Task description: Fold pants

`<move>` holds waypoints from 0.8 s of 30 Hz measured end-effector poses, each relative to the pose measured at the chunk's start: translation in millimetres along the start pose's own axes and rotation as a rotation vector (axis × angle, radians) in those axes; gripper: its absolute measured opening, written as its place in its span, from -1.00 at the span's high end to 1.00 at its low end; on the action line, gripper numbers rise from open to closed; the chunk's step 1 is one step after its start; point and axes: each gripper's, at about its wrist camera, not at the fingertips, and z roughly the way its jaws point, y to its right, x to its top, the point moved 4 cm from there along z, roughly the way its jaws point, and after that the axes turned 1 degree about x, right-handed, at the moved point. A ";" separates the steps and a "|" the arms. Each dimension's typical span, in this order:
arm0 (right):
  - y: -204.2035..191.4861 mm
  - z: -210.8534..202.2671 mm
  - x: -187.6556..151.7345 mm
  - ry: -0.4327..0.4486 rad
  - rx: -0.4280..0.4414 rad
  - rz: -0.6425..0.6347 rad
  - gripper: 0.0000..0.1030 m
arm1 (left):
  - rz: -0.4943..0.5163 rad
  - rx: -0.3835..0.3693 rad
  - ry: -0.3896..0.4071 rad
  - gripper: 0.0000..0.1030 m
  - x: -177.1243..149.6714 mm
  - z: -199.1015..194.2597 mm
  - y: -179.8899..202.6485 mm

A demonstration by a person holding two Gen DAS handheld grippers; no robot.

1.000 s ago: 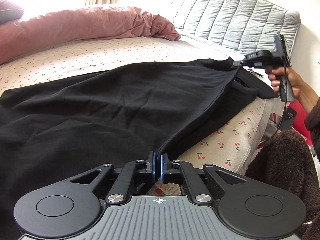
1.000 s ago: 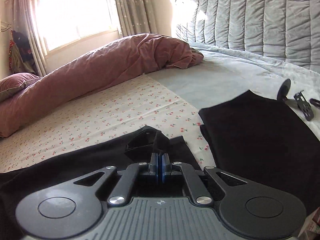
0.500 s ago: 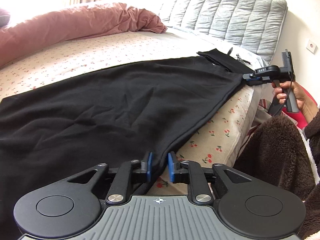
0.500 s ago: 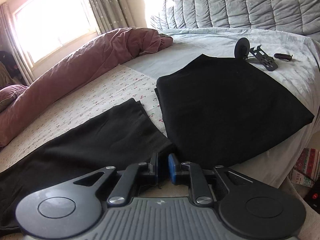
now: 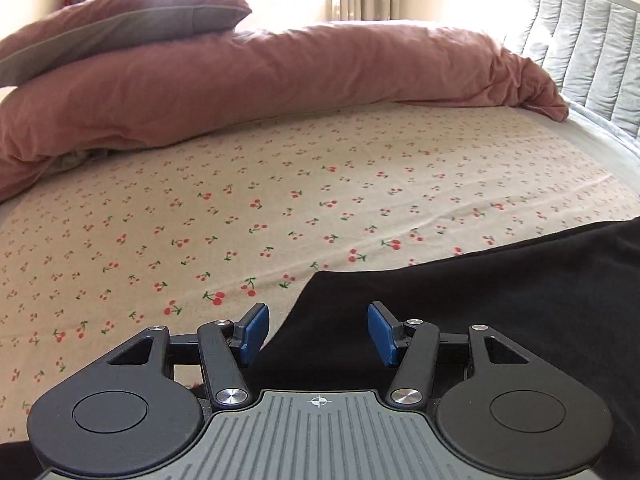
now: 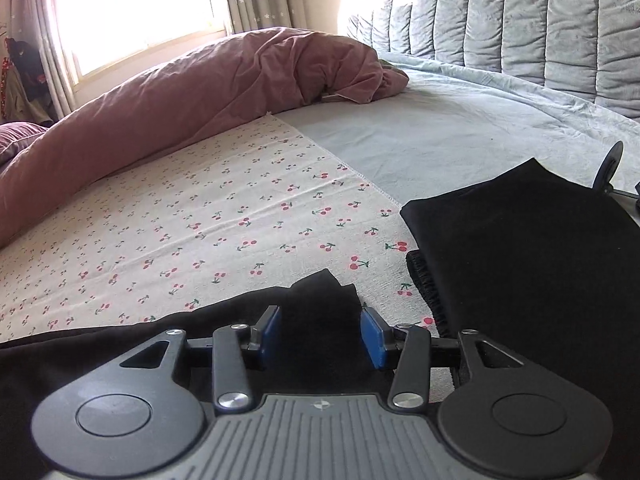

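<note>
The black pants (image 5: pixel 480 300) lie flat on the cherry-print sheet (image 5: pixel 280 200), running under and to the right of the left gripper (image 5: pixel 318 332), whose blue pads are spread wide with nothing between them. The right gripper (image 6: pixel 320 334) is spread too, hovering over a rumpled cloth corner (image 6: pixel 324 292). Just right of it sits a folded black garment (image 6: pixel 520 240), apparently finished. My guess: these pants are laid out, and their folding is mostly ahead.

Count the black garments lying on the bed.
2. The unfolded black pants lie along the near edge, under both open grippers. A folded black garment sits to their right, partly on the grey sheet. Others may lie outside the views.
</note>
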 end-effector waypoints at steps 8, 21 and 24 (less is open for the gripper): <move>-2.4 -4.4 0.6 0.094 -0.087 -0.043 0.96 | -0.088 0.008 0.071 0.93 2.4 24.3 2.1; -38.8 -73.5 -31.9 0.075 0.037 -0.205 -0.20 | -0.062 0.064 0.138 -0.42 -16.8 -39.3 56.6; -53.5 -86.0 -48.0 0.073 0.038 -0.241 -0.23 | -0.120 0.019 0.129 -0.49 -30.6 -53.6 79.4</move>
